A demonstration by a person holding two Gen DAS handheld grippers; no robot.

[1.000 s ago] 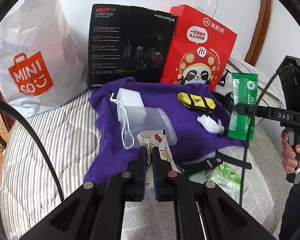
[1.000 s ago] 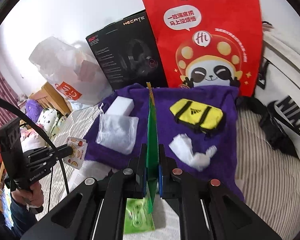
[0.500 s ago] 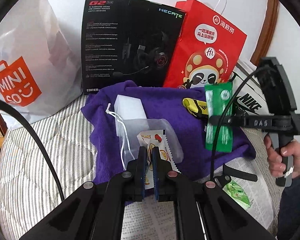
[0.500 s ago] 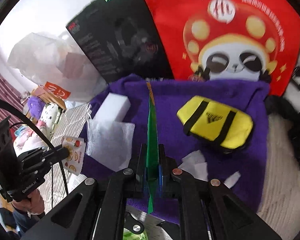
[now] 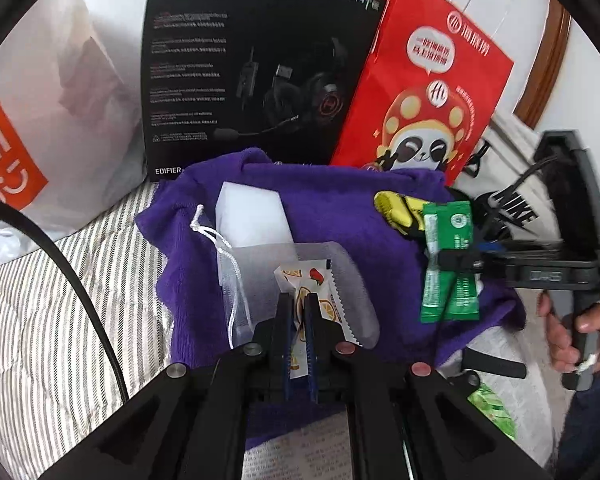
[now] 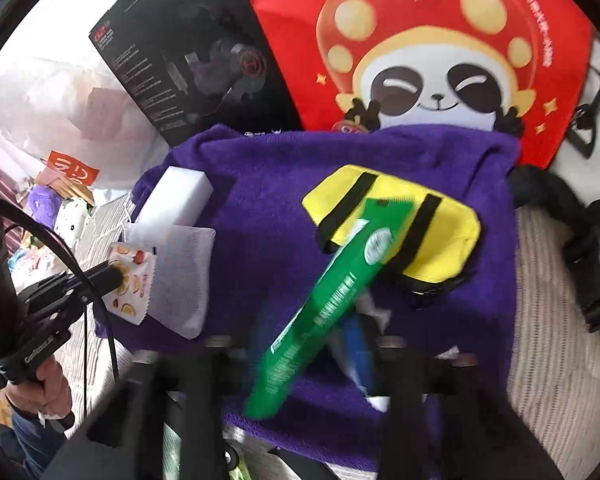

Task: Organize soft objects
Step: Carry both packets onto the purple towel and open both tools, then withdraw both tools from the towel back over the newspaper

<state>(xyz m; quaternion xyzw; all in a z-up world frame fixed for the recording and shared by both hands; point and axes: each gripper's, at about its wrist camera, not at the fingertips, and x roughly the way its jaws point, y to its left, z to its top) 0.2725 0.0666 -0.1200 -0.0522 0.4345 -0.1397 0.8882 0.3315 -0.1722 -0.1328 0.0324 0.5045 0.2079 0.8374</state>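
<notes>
The right gripper [image 6: 304, 360] has just been opening, and the green sachet [image 6: 332, 292] sits tilted between its spread jaws, no longer pinched; it looks to be dropping onto the purple towel [image 6: 268, 184]. The risk, as I judge it, is that this slick, flat foil packet slides off at a slant, landing across the yellow pouch [image 6: 396, 220] and the crumpled white scrap just near of it, or slipping toward the towel's near edge, since nothing steadies its lower end. The left gripper [image 5: 298, 336] is clenched on a fruit-printed sachet [image 5: 312, 284] with a serrated edge, held over the translucent drawstring bag [image 5: 260, 276] at the towel's left side; if let go from there the light packet could skid off the smooth mesh rather than settle. The towel is thick, looped terry, bunched at its far edge against a glossy black headset box [image 5: 252, 68] and a stiff red paper bag [image 5: 424, 84]. A white foam block [image 5: 252, 216], crisp-cornered and matte, lies just far of the drawstring bag. The yellow pouch is soft fabric with black straps.
</notes>
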